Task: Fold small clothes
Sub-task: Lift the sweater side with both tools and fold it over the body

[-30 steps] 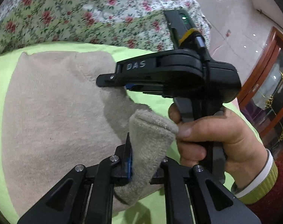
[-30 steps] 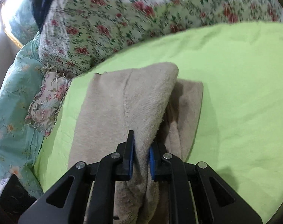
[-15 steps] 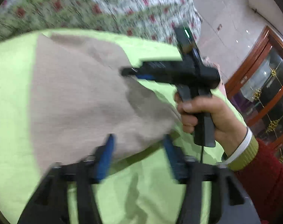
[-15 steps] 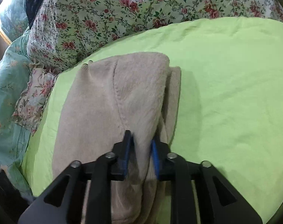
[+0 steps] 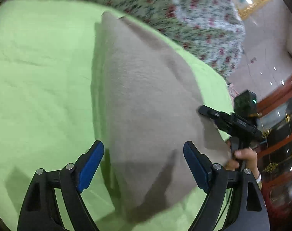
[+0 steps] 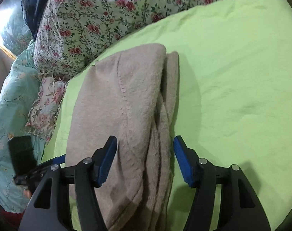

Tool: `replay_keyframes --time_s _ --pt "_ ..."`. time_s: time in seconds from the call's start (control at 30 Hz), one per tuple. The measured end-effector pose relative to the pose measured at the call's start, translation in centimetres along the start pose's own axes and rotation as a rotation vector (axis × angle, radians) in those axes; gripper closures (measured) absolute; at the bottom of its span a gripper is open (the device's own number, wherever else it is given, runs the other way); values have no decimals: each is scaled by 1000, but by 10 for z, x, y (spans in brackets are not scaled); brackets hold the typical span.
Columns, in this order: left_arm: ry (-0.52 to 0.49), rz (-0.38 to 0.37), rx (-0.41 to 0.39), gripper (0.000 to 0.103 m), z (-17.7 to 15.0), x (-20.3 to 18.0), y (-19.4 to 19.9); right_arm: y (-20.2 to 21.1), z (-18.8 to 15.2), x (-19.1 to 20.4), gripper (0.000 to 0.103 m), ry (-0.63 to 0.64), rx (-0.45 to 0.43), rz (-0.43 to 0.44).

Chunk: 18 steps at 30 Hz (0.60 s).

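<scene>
1 beige knit garment (image 6: 126, 119) lies folded lengthwise on the lime-green bed sheet (image 6: 232, 67), directly ahead of both grippers I am guiding. In the right wrist view its upper layer is doubled over a narrower strip along the right edge, and the near end runs between and beneath the fingers. My right gripper (image 6: 145, 161) stands with its 2 blue-padded jaws spread wide on either side of that near end, clamping nothing. My left gripper (image 5: 143, 166) is likewise spread apart, its pads flanking the near corner of the cloth without pinching it; that view is smeared by motion. Seen from the left camera, the right gripper sits at the garment's right edge, its tip against or just over the fabric, held by a right hand (image 5: 242, 158). Beyond the garment, past the sheet's far edge, a floral quilt (image 6: 107, 19) is heaped. To the far left of my right gripper lies a teal floral pillow (image 6: 11, 100).
</scene>
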<state>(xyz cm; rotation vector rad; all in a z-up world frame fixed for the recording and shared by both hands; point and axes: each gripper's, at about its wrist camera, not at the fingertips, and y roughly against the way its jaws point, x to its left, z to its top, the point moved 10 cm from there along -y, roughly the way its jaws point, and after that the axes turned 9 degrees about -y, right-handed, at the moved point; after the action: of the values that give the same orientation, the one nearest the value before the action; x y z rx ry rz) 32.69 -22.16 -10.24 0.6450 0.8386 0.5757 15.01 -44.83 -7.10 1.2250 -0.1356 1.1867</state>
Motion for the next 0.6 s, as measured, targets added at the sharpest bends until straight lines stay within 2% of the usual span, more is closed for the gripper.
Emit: replay_keyframes --time_s 0.1,0.17,0.2,0.23,0.27,0.3,0.33,0.37,0.43,0.5,0.6 --pt "60 -62 35 16 11 12 -25 -15 8 -4 41 -53 31 50" --pt "80 -91 26 15 19 15 -34 -26 11 -7 42 -90 53 69" --pt "70 -83 16 16 24 16 -35 -30 12 -7 46 -94 54 74" --pt "56 -51 10 26 27 17 -38 -34 12 -5 52 -86 56 70" --pt "39 -32 9 44 28 16 -39 -37 11 -3 57 -78 58 67" --pt "14 -8 11 45 29 13 -41 -39 10 0 67 -71 58 69" --pt "3 4 3 52 29 10 -39 -40 8 3 72 -61 51 66" --pt "-13 10 -8 59 30 6 -34 -38 7 7 73 -47 36 56" --pt "-43 20 -24 62 28 -1 -16 -32 7 16 75 -50 19 86" --pt "-60 18 -53 63 21 -8 15 -24 1 37 75 -44 7 143" --pt "-85 65 -94 63 5 -2 67 -27 -21 85 75 12 30 214"
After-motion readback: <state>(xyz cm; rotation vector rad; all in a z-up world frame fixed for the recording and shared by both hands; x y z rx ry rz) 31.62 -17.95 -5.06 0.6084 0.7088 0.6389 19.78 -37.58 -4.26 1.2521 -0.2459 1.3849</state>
